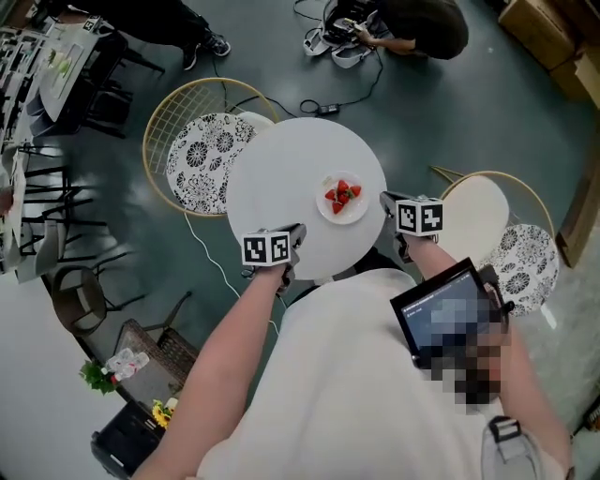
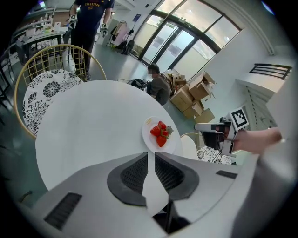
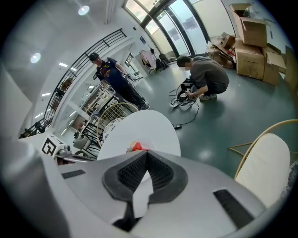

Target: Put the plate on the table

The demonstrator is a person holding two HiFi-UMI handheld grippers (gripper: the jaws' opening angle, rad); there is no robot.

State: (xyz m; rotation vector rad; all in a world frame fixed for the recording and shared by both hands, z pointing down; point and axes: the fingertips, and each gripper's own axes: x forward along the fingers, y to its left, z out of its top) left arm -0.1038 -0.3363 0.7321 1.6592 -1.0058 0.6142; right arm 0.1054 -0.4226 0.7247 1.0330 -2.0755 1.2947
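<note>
A small white plate (image 1: 323,208) holding red strawberries (image 1: 342,195) rests on the round white table (image 1: 281,169), toward its right side. My left gripper (image 1: 296,234) hovers at the table's near edge, left of the plate, shut and holding nothing. My right gripper (image 1: 387,202) sits just off the table's right edge, close to the plate, also shut and holding nothing. In the left gripper view the plate (image 2: 150,135) lies just beyond the closed left gripper (image 2: 151,155). From the right gripper view only the strawberries (image 3: 136,147) peek above the shut right gripper (image 3: 147,155).
A wire chair with a patterned cushion (image 1: 202,150) stands at the table's left. A cream-seated chair (image 1: 478,211) and another patterned cushion (image 1: 530,262) are on the right. A person (image 1: 412,23) crouches on the floor beyond, near cables (image 1: 323,108) and cardboard boxes (image 1: 544,28).
</note>
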